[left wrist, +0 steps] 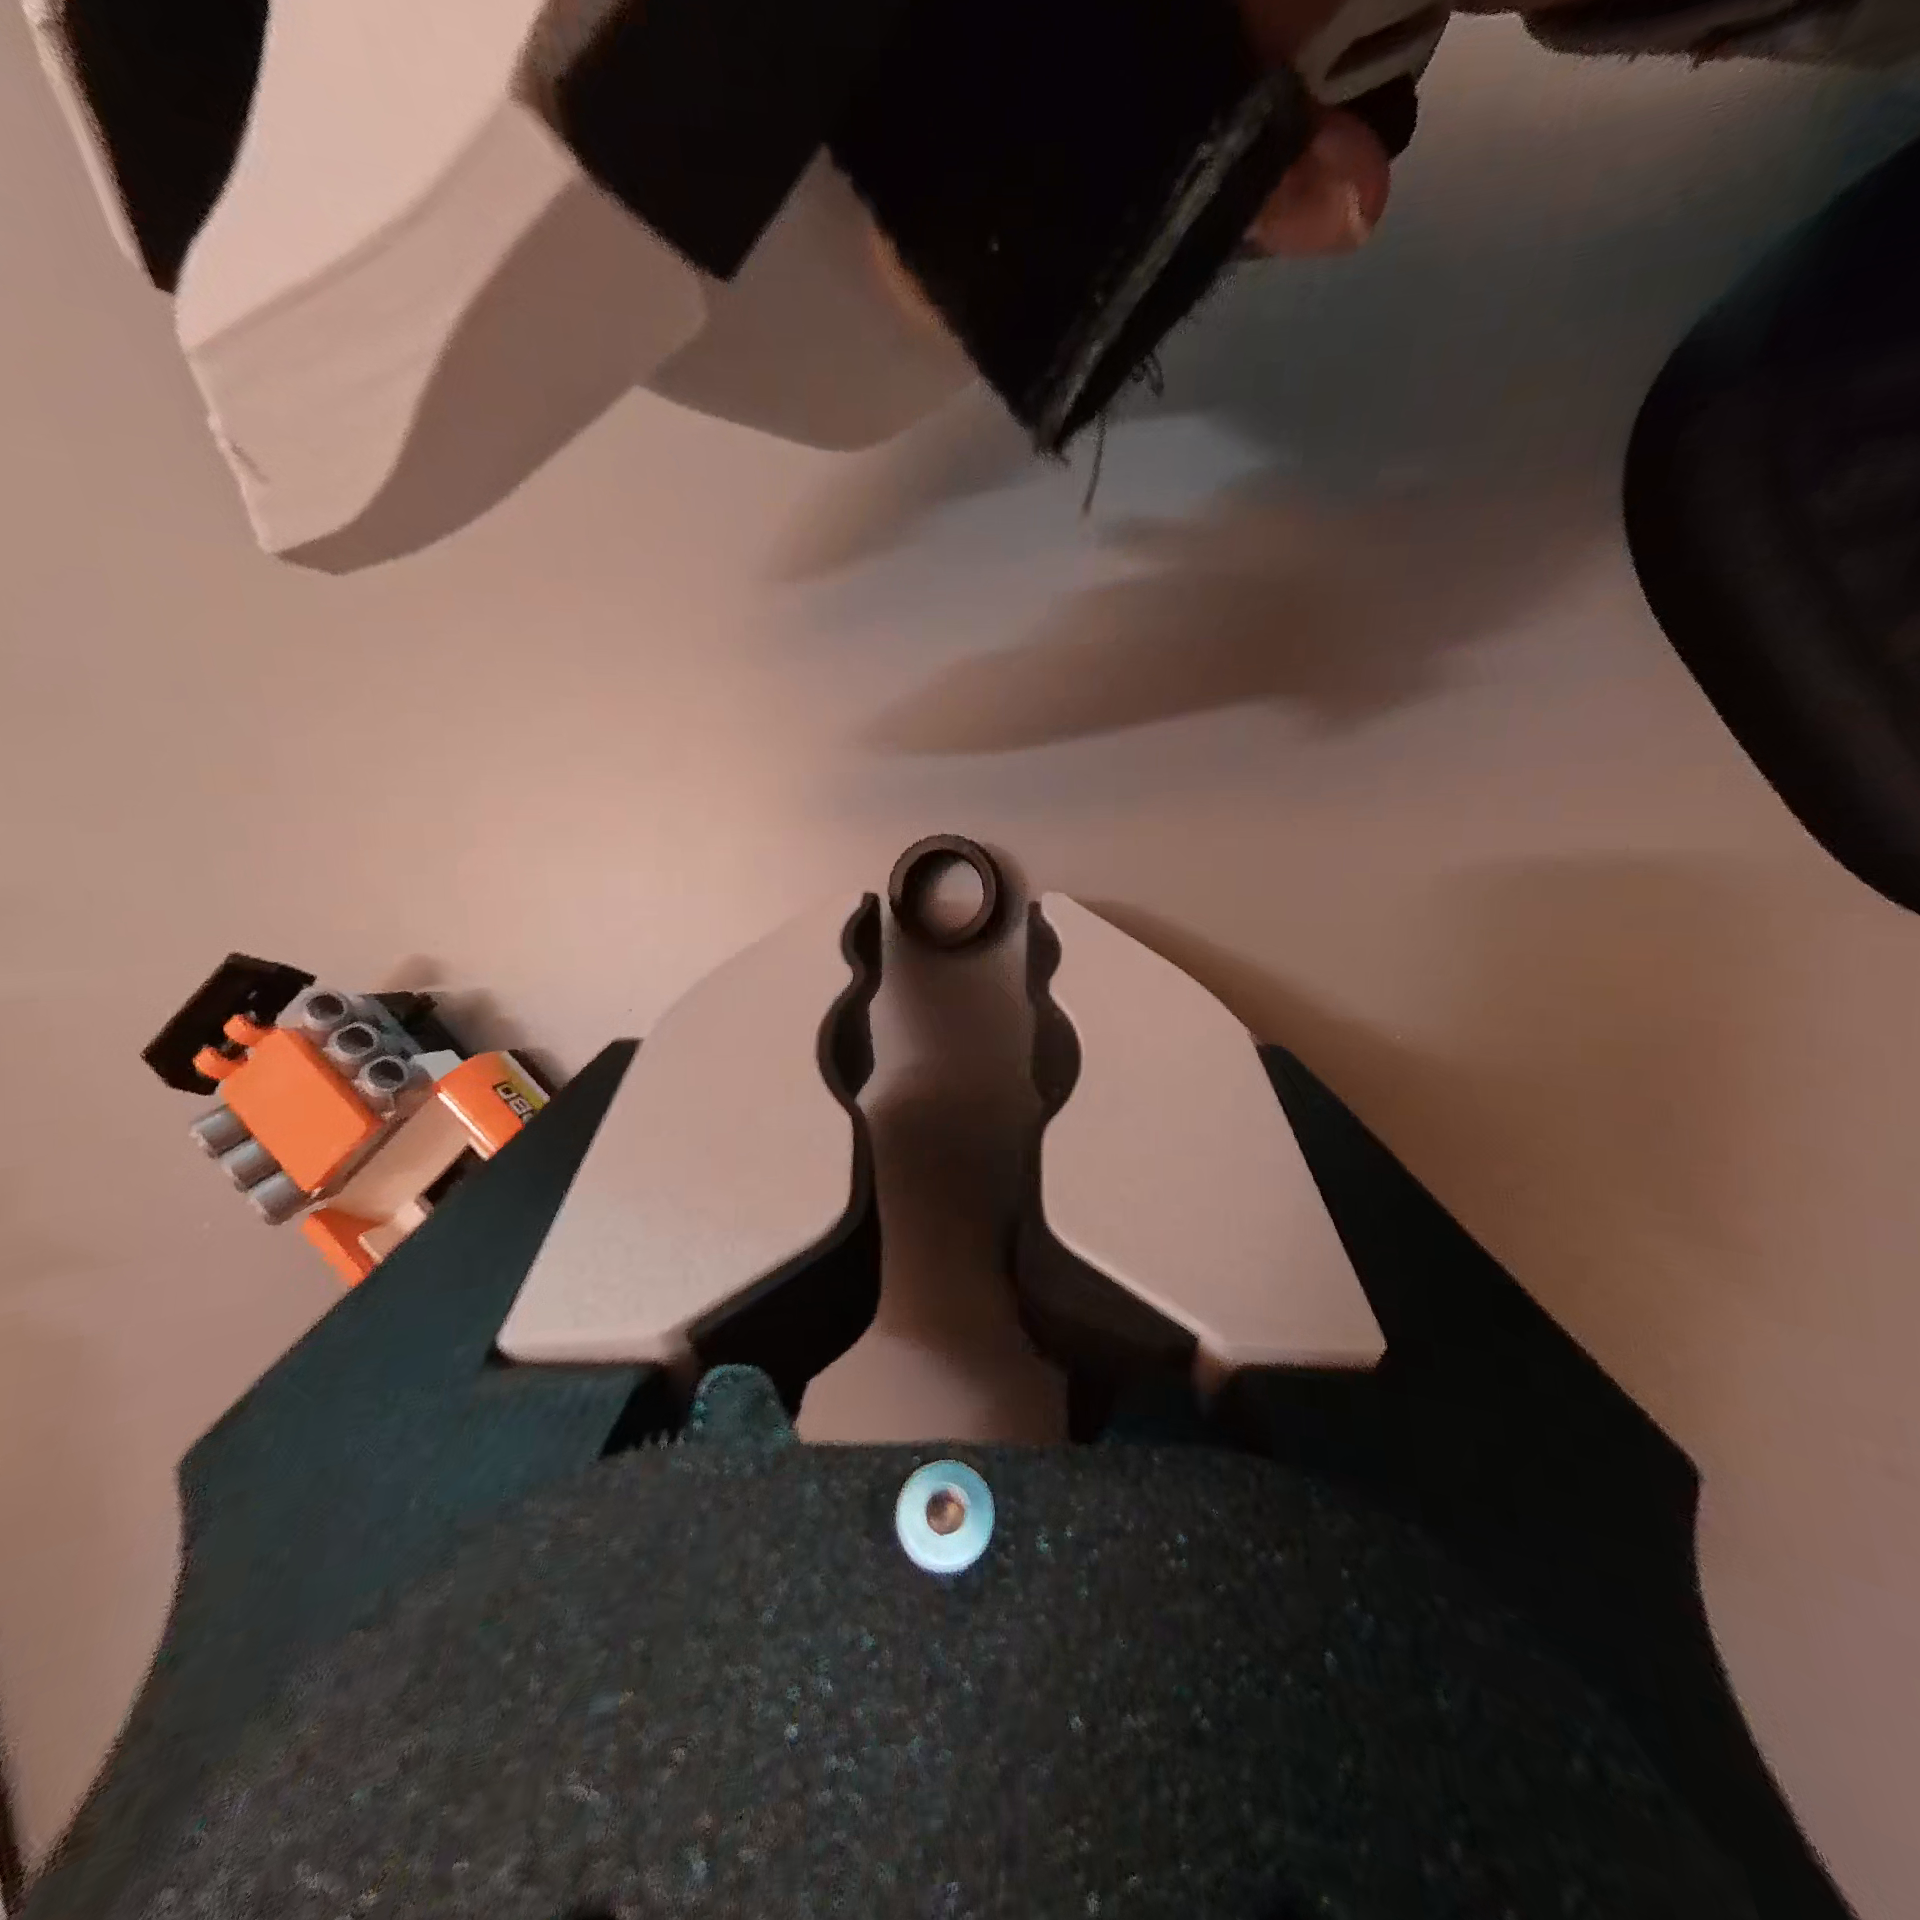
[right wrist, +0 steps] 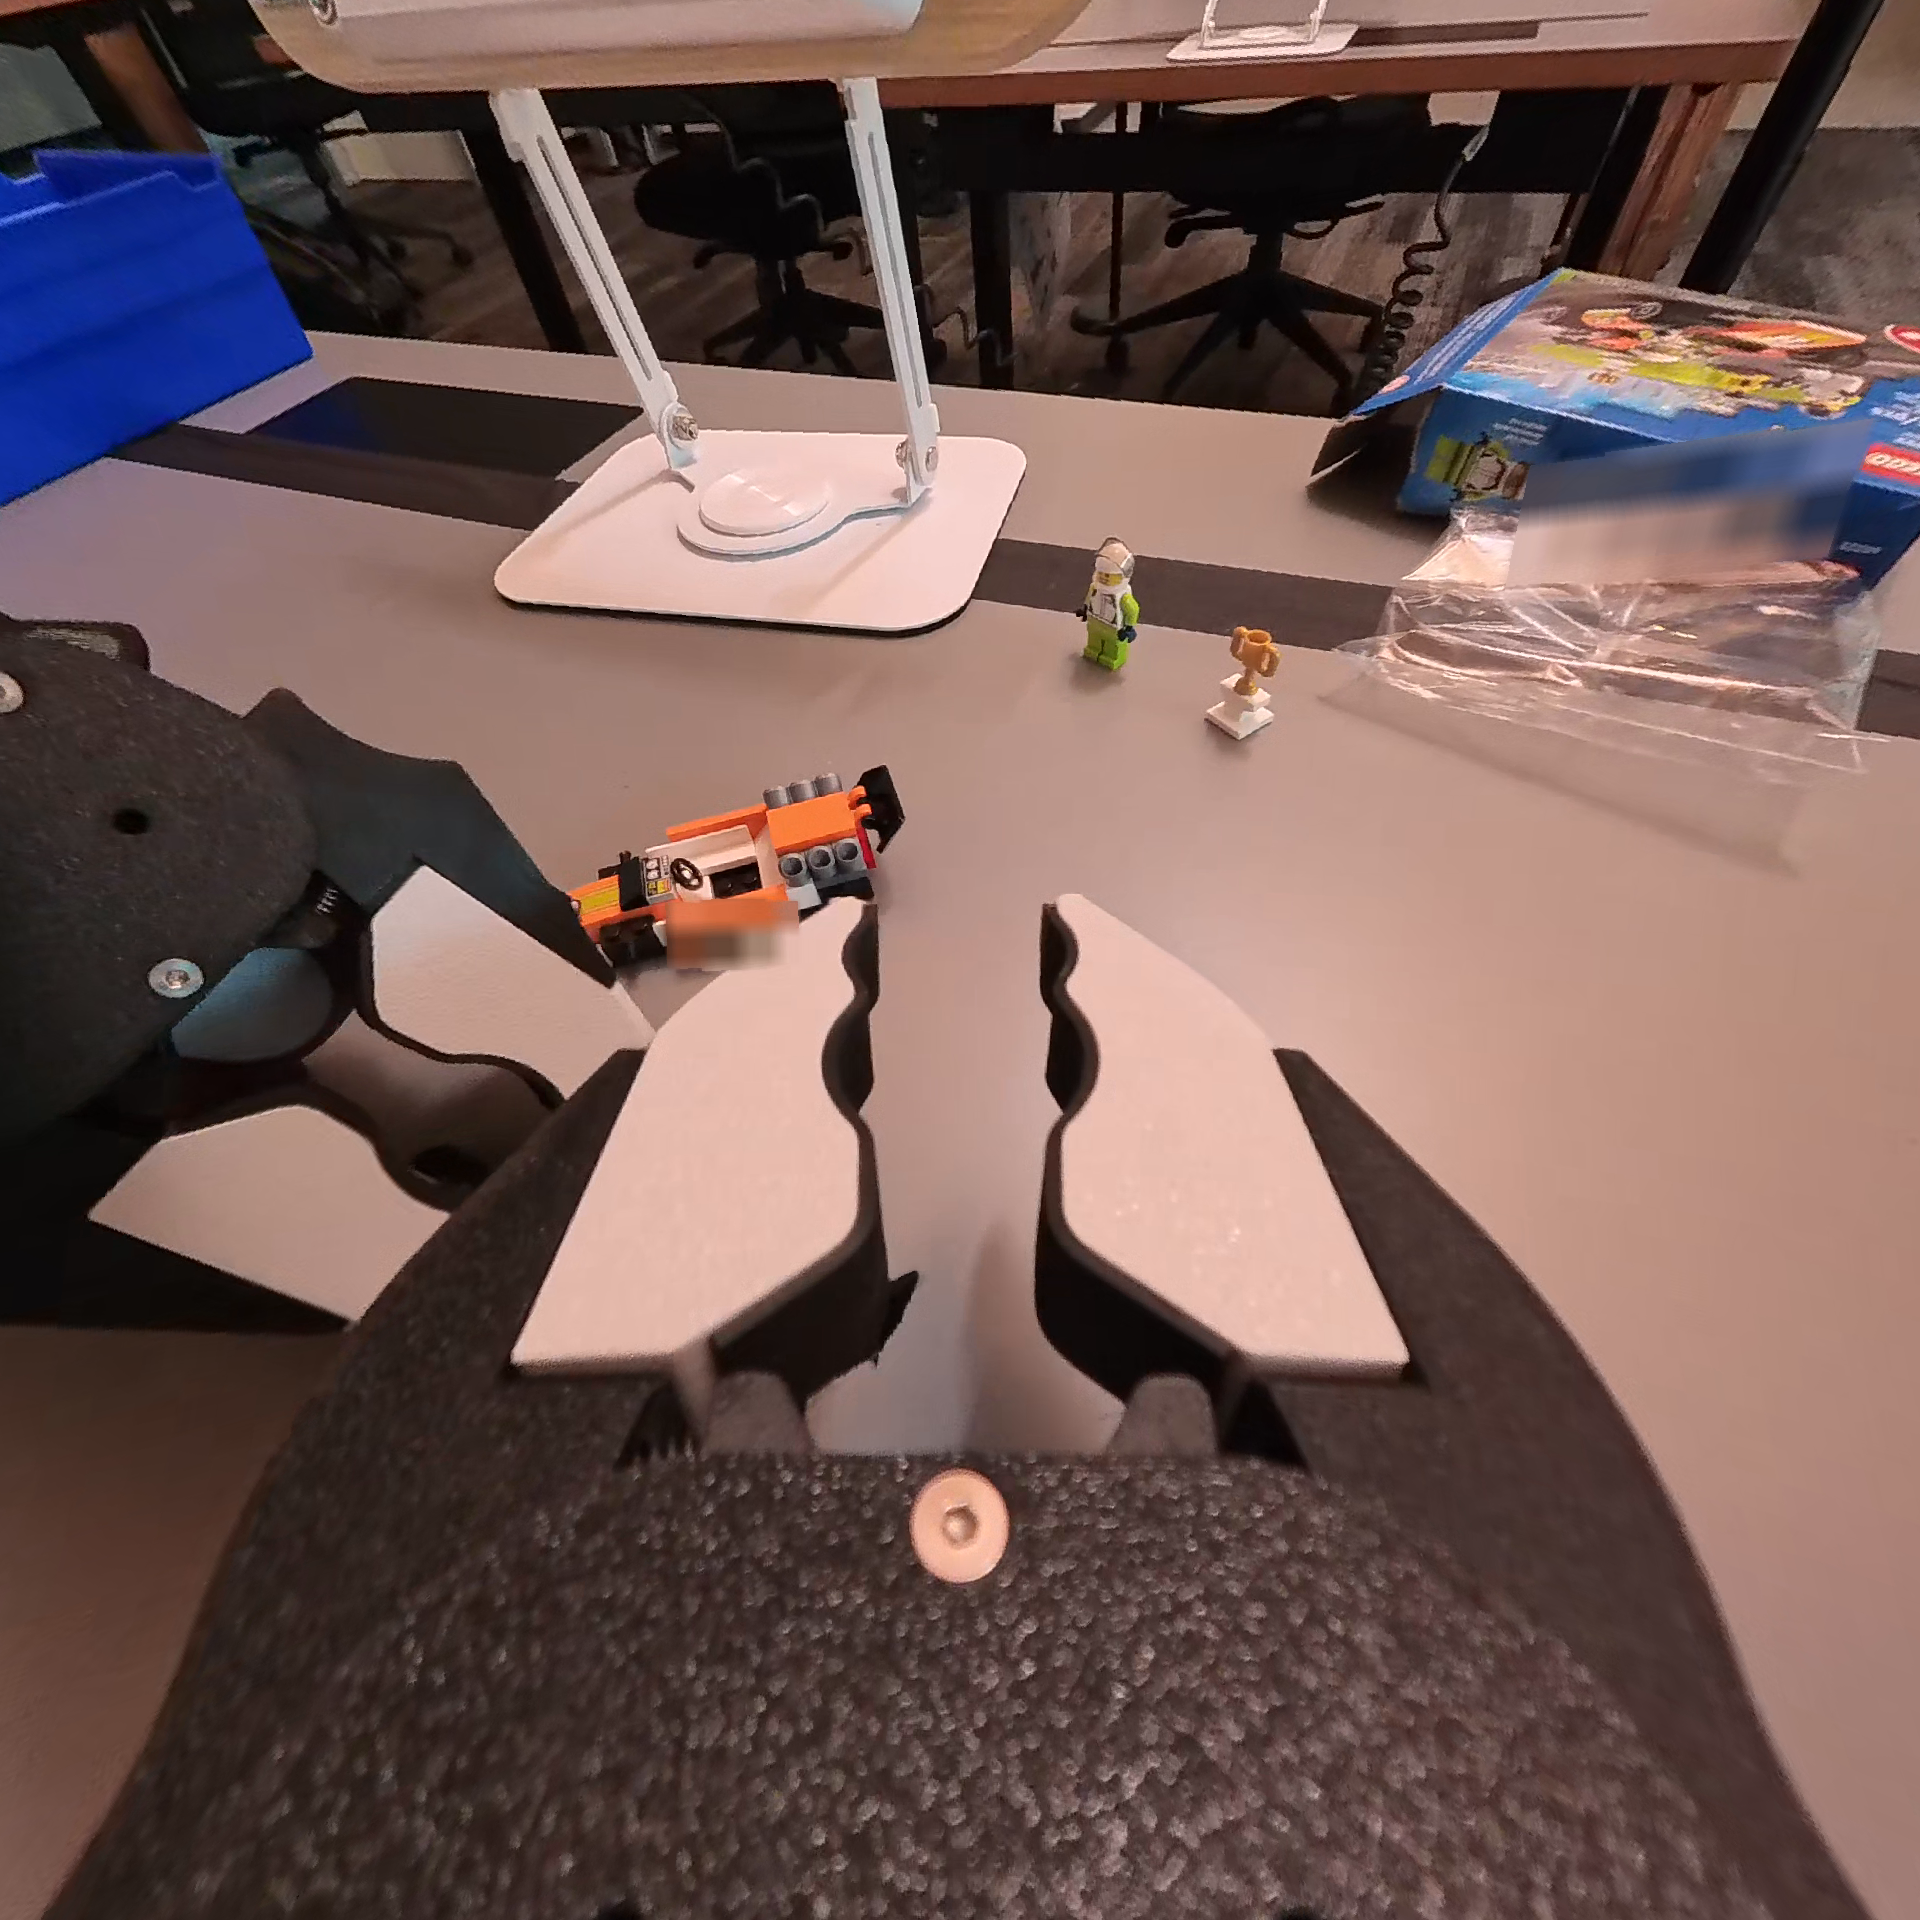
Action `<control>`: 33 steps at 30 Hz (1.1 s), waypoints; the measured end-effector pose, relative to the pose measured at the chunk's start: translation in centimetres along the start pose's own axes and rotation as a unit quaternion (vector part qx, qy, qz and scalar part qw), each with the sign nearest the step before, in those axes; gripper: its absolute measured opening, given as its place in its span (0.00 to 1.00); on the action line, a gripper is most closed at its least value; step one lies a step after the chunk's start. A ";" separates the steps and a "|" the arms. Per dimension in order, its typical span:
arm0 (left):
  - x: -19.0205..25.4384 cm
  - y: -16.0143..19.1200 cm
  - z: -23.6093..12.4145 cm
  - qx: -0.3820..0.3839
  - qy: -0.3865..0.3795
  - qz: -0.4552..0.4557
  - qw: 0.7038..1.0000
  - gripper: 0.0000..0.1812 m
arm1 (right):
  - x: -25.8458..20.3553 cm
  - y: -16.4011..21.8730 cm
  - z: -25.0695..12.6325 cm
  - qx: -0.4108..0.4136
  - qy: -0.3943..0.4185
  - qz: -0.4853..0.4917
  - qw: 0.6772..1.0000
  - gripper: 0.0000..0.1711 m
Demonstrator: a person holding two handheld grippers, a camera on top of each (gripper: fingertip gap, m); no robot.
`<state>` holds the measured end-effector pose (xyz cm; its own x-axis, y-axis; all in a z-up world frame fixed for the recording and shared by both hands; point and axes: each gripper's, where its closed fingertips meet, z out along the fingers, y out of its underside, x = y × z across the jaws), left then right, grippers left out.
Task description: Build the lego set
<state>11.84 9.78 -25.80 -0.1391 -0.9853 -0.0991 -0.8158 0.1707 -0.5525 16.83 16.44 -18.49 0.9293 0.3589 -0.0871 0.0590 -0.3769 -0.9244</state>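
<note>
In the left wrist view my left gripper [left wrist: 948, 920] points down at the table. Its jaws stand a little apart around a small black tyre ring [left wrist: 948, 899], with a thin gap on each side. The orange, white and grey lego car [left wrist: 332, 1112] lies to the left of its fingers. My right gripper [left wrist: 582, 488] hangs above, open. In the right wrist view my right gripper [right wrist: 958, 914] is open and empty over bare table. The car [right wrist: 748, 862] lies just ahead and left, next to the left gripper [right wrist: 551, 1091]. The tyre is hidden there.
A minifigure [right wrist: 1110, 613] and a gold trophy [right wrist: 1247, 681] stand farther back on the right. Behind them are clear plastic bags [right wrist: 1621, 665] and the set's blue box [right wrist: 1662, 416]. A white stand [right wrist: 769, 520] is at the back centre and a blue bin [right wrist: 125, 312] at far left.
</note>
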 end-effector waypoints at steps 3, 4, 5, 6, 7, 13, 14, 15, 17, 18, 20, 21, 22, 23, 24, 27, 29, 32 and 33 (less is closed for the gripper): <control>0.1 0.1 -1.4 0.014 -0.003 -0.005 1.000 0.17 | -0.1 0.0 0.0 -0.001 -0.002 0.000 1.000 0.17; 0.1 0.4 -2.1 0.017 -0.005 -0.008 1.000 0.17 | -0.1 0.0 0.0 -0.001 -0.002 0.000 1.000 0.17; 0.2 0.8 -2.8 0.019 -0.005 -0.011 1.000 0.16 | -0.1 0.0 0.0 -0.001 -0.003 0.001 1.000 0.17; 0.3 1.3 -3.4 0.019 -0.003 -0.015 1.000 0.16 | -0.1 0.0 0.0 0.000 -0.004 0.002 1.000 0.17; 0.6 2.0 -3.8 0.015 0.003 -0.020 1.000 0.16 | -0.2 0.0 0.0 0.000 -0.006 0.002 1.000 0.17; 1.7 5.2 -3.5 -0.013 0.011 -0.043 0.999 0.14 | -0.7 0.0 0.1 -0.004 -0.014 -0.005 1.000 0.17; 1.8 5.2 -3.4 -0.013 0.013 -0.043 0.999 0.11 | -0.8 0.1 0.1 -0.004 -0.014 -0.006 1.000 0.17; 1.7 5.1 -3.4 -0.013 0.009 -0.041 0.999 0.11 | -0.8 0.1 0.1 -0.004 -0.014 -0.005 1.000 0.17; 1.2 5.1 -3.3 -0.017 -0.003 -0.040 0.999 0.11 | -0.7 0.1 0.1 -0.004 -0.015 -0.002 1.000 0.17; 0.9 5.1 -3.3 -0.017 -0.008 -0.041 0.999 0.11 | -0.7 0.1 0.1 -0.003 -0.015 0.000 1.000 0.17; 0.5 5.2 -3.3 -0.018 -0.011 -0.048 0.999 0.11 | -0.7 0.1 0.1 -0.003 -0.017 0.001 1.000 0.17; 0.4 5.4 -3.3 -0.019 -0.008 -0.051 0.998 0.11 | -0.7 0.1 0.1 -0.003 -0.017 0.000 1.000 0.17; 0.5 5.5 -3.3 -0.019 -0.006 -0.055 0.998 0.11 | -0.8 0.1 0.0 -0.003 -0.018 -0.001 1.000 0.17; 0.6 5.5 -3.3 -0.016 -0.004 -0.060 0.998 0.14 | -0.8 0.1 0.0 -0.003 -0.018 -0.002 1.000 0.17; 0.5 5.6 -3.4 -0.016 -0.007 -0.065 0.998 0.17 | -0.9 0.0 0.0 -0.003 -0.019 -0.002 1.000 0.17; 0.4 5.2 -4.5 0.007 -0.034 -0.075 0.997 0.19 | -1.0 -0.1 -0.1 0.000 -0.021 -0.001 1.000 0.17; 0.0 5.0 -6.3 0.038 -0.068 -0.086 0.993 0.19 | -1.1 0.0 0.0 -0.002 -0.023 0.000 1.000 0.17; -0.9 6.3 -10.1 0.082 -0.126 -0.118 0.982 0.16 | -1.2 0.4 0.2 -0.008 -0.026 0.000 1.000 0.17; -1.2 7.3 -11.5 0.090 -0.143 -0.135 0.976 0.15 | -1.3 0.4 0.2 -0.009 -0.027 0.000 1.000 0.17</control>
<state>-0.39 12.16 -20.21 0.2514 -0.9572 -0.1431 -0.6853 -0.0716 -0.7248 15.58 16.02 -18.82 0.9080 0.4049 -0.1079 0.0658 -0.3920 -0.9176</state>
